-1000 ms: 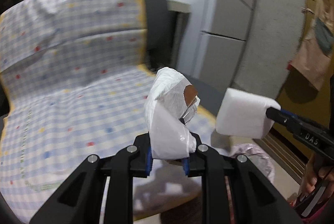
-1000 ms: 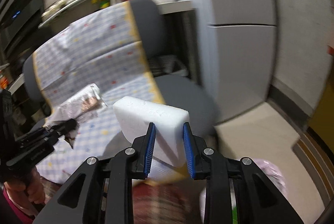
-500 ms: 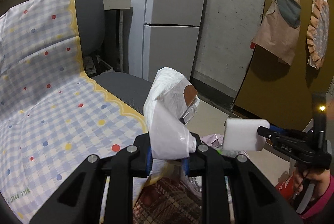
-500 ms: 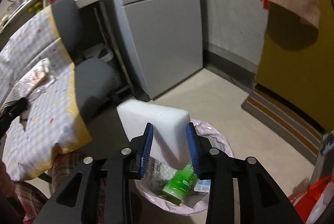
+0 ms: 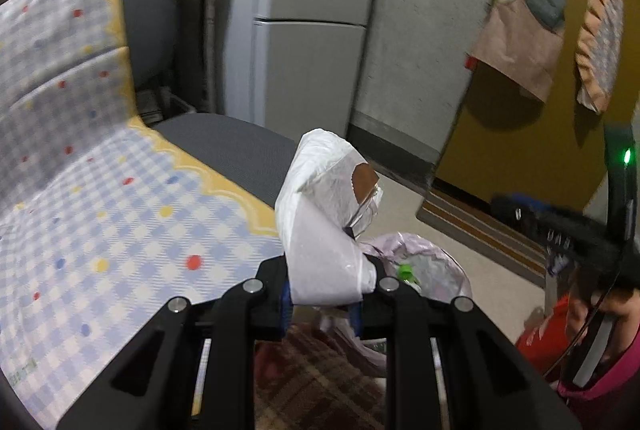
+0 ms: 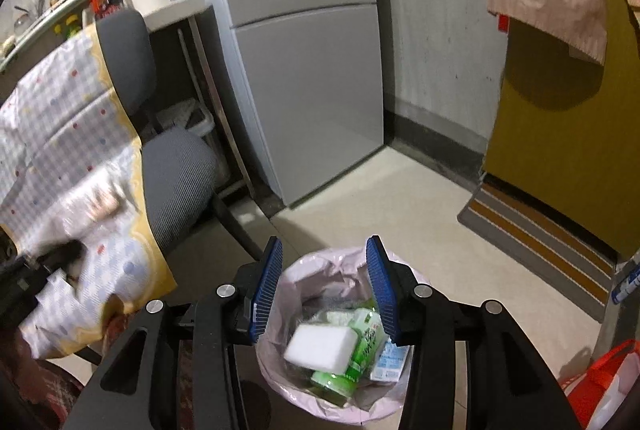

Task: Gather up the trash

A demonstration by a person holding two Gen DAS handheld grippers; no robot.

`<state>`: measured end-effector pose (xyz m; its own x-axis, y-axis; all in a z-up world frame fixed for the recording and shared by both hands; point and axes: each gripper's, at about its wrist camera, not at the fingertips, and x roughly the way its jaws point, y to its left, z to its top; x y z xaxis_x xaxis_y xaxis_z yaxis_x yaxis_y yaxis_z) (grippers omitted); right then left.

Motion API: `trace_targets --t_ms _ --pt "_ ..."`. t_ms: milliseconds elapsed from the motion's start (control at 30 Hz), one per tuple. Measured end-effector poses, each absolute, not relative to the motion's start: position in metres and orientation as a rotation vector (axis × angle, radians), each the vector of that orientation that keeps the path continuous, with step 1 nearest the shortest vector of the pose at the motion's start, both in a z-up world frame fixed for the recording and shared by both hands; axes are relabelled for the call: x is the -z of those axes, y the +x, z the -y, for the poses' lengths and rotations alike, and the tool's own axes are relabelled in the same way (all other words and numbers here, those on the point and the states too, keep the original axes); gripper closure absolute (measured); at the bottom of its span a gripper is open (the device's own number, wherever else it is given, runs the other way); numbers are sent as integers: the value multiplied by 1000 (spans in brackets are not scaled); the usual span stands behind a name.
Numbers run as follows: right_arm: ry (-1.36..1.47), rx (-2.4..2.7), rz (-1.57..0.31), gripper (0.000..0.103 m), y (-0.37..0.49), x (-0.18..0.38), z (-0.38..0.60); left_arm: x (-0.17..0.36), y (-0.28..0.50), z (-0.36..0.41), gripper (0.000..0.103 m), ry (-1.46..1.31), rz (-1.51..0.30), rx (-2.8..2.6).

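Your white foam block [image 6: 322, 348] isn't between the right-hand pads anymore: a second ago it was pinched there up by the chair, half a second ago it was held above the bin, and it now lies on top of the rubbish inside. Both cameras have swung off the chair and toward the floor.

Going left to right in the right wrist view: the grey office chair [image 6: 176, 165] with its checked, dotted cloth [image 6: 68, 133] sits on the left, and your left gripper shows there only as a dark blur at the frame edge, so you can't tell much about it from this side. Next comes the grey fridge [image 6: 304, 69], then the concrete wall, then the mustard-yellow door [image 6: 560, 149] with a striped mat [image 6: 540, 234] at its foot. Low in the middle, your right gripper [image 6: 325, 290] hangs over the pink-lined trash bin [image 6: 280, 362]; its jaws have just been opening and stand apart with nothing between them. The block rests against a green bottle [image 6: 366, 344] and a small white-and-blue packet [image 6: 390, 362].

In the left wrist view, your left gripper [image 5: 322, 304] is nearly closed and clamps the lower end of a crumpled white plastic bag [image 5: 324, 222] with a brown patch near its top. The bag stands up above the fingers, off the edge of the cloth, and the bin's pink liner [image 5: 424, 262] shows just behind it to the right.
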<state>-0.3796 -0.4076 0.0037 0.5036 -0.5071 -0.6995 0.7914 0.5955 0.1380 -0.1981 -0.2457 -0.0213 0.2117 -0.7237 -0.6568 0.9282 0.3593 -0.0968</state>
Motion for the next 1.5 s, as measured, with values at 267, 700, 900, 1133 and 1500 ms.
trace_targets --t_ms 267,700,900,1133,1500 --pt "467 868 -524 57 -409 -25 413 48 -235 297 84 472 -695 1356" --pt "531 925 -524 57 -433 -12 436 76 -264 350 54 584 -768 1451" --pt "537 918 -532 57 -433 -7 435 76 -249 339 44 559 -785 1403" --pt "521 824 -592 54 -407 -3 418 58 -219 304 36 504 -766 1225" --pt "458 572 -753 27 -348 -19 364 14 -176 213 7 361 -767 925"
